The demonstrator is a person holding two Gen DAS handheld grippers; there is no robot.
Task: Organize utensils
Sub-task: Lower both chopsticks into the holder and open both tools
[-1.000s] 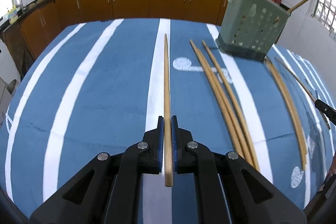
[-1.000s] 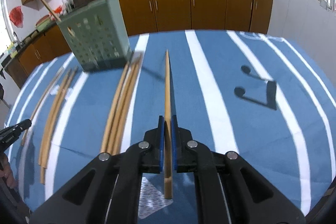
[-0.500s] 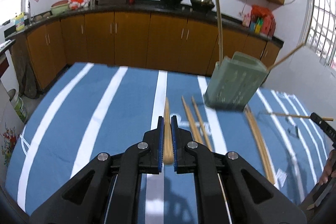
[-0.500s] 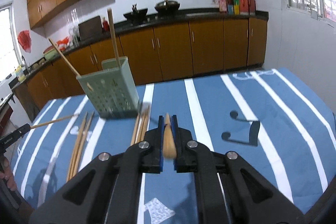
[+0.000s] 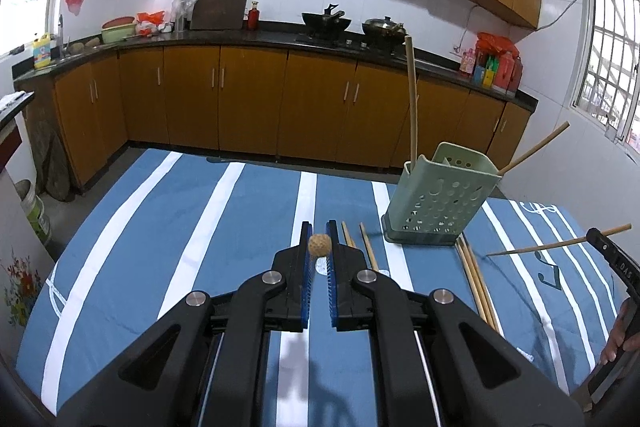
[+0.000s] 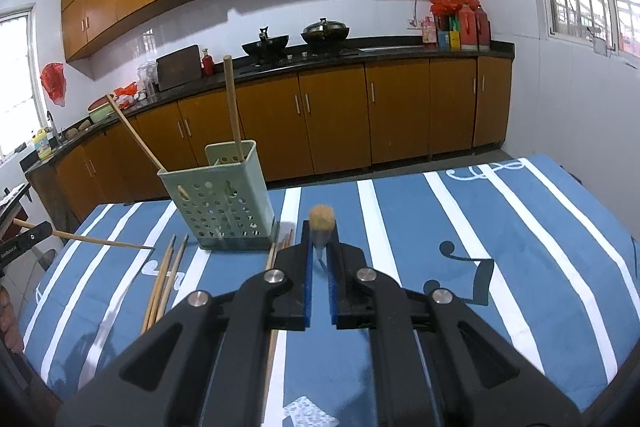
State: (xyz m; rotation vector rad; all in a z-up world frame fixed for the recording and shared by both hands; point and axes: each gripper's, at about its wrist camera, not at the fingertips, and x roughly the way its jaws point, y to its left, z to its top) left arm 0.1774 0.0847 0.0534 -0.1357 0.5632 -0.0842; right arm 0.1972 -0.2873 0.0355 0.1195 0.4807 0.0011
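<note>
Left wrist view first: the left gripper (image 5: pixel 319 245) was clamped on a wooden chopstick (image 5: pixel 319 245), seen end-on, so only its round tan butt showed between the blue pads (image 5: pixel 306 267). Beyond it, the pale green perforated utensil holder (image 5: pixel 438 201) stood on the blue striped tablecloth (image 5: pixel 160 247), with one chopstick upright in it (image 5: pixel 411 99) and another leaning out to the right (image 5: pixel 534 149). Loose chopsticks lay flat on the cloth: a pair just right of the fingers (image 5: pixel 366 247) and a bundle at the holder's base (image 5: pixel 476 275). At the far right edge the right gripper (image 5: pixel 612 259) showed only in part (cut off by the frame), holding a chopstick (image 5: pixel 556 246) level above the cloth.

Right wrist view: the right gripper (image 6: pixel 320 227) was closed on that chopstick (image 6: pixel 321 217), here again just a fuzzy round end, its length hidden behind itself. This view showed the holder's inner divider (image 6: pixel 224 159). At the left edge the left gripper (image 6: pixel 24 241) peeked in, its chopstick (image 6: pixel 100 240) seen side-on, pointing toward the holder. Its fingers were too cut off to judge here.
</note>
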